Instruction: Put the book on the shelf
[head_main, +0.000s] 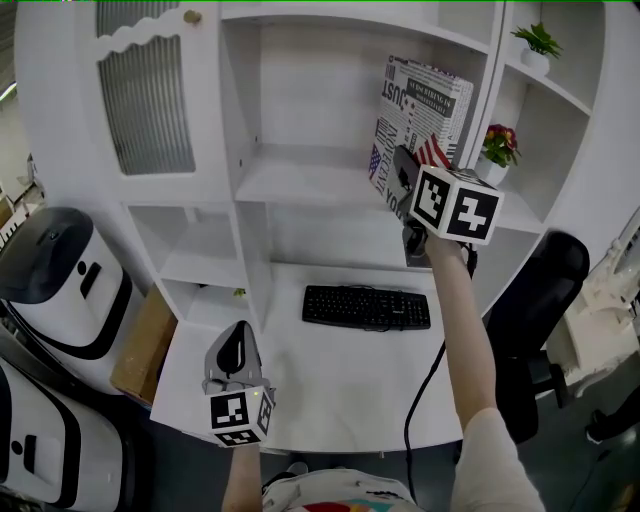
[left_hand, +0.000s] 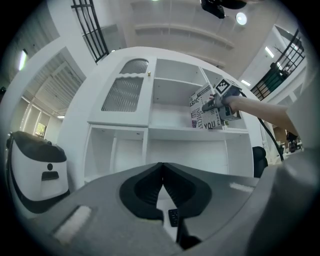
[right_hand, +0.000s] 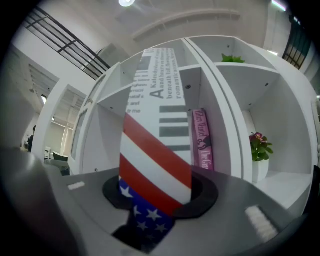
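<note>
At shelf (head_main: 300, 183), right gripper (head_main: 402, 178) jaws clamp book (head_main: 428, 100) printed "JUST".

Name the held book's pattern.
Book: red-white stripes, white stars on blue, newsprint; best in right gripper view.

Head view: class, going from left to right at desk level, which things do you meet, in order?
In order: white machine → left gripper → keyboard → black office chair.
</note>
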